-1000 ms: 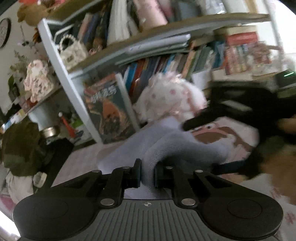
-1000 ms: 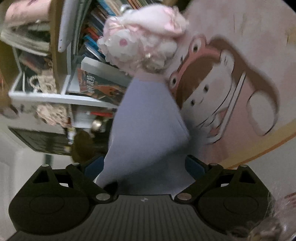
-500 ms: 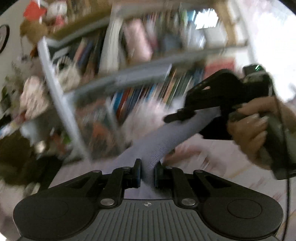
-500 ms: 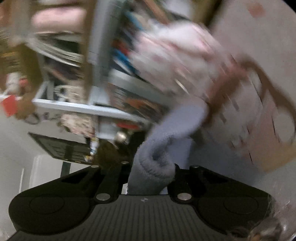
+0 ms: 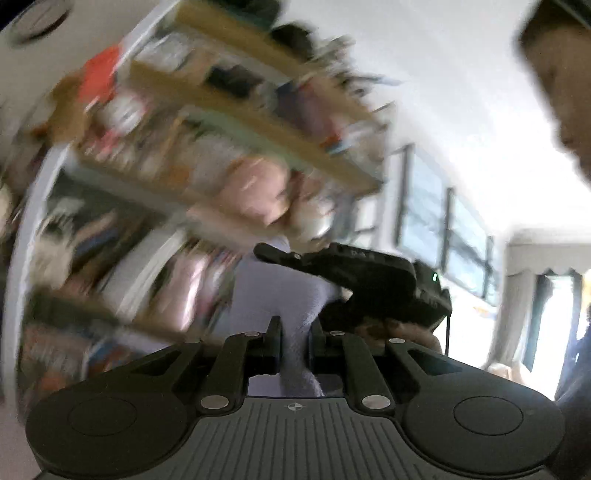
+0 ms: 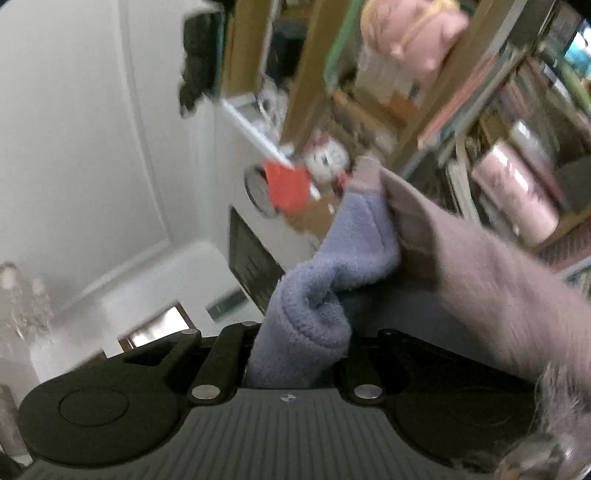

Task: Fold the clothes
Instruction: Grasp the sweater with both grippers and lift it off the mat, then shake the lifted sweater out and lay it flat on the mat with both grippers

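The left gripper (image 5: 294, 341) is clamped on the lavender cloth (image 5: 275, 295) — fabric pinched between its jaws. The right gripper (image 6: 293, 354) grips a bunched fold likewise — cloth rising ahead.

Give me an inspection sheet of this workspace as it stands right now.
Surface: nothing seen; both cameras point up at shelves and walls.
Job's things: lavender fleece garment, lifted and bunched.
Clutter: bookshelf crammed with books; pink plush toy on a shelf.
Grippers: left hand-held gripper shut on the garment; right hand-held gripper shut on it too.
Cables: thin black cable below the right hand-held gripper.
Surroundings: window, white wall; heavy motion blur.
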`<state>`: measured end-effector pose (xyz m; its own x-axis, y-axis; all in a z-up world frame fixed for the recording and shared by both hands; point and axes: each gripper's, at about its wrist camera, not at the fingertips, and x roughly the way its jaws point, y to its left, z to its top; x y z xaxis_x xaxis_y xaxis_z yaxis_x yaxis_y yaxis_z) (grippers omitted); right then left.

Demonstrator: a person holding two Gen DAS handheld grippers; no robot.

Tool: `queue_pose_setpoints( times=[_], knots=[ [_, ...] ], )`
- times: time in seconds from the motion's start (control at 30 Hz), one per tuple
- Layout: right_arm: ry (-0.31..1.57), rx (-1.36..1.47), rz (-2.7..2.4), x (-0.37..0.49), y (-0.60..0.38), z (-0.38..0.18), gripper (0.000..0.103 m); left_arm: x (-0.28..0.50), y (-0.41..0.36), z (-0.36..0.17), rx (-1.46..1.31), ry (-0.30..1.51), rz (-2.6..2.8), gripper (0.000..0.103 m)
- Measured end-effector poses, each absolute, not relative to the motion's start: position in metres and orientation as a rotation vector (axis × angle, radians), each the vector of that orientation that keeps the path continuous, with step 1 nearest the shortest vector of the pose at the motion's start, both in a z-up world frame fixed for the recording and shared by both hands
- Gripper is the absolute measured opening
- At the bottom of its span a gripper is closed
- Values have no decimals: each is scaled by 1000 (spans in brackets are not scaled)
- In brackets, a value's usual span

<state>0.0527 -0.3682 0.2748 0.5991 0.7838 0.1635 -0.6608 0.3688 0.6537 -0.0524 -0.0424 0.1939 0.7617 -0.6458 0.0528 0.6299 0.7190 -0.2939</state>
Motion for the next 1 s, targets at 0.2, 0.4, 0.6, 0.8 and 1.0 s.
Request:
queue_pose_setpoints(
  times=[0.2, 0.4, 0.6, 0.8, 1.0],
  knots=[
    [701, 616, 614, 137, -289, 124, 10, -1, -25, 68, -220, 497, -430, 12],
    [925, 515, 477, 155, -227, 21, 10, 31, -3, 2, -176, 712, -277, 12],
    [869, 420, 442, 145, -218, 11, 45, 66, 18, -18, -139, 763, -248, 12],
    [817, 301, 367, 128, -221, 1, 57, 74, 36, -36, -113, 787, -249, 12],
    [880, 183, 99, 69, -285, -22, 56, 93, 41, -39, -62, 796, -224, 19]
  ],
)
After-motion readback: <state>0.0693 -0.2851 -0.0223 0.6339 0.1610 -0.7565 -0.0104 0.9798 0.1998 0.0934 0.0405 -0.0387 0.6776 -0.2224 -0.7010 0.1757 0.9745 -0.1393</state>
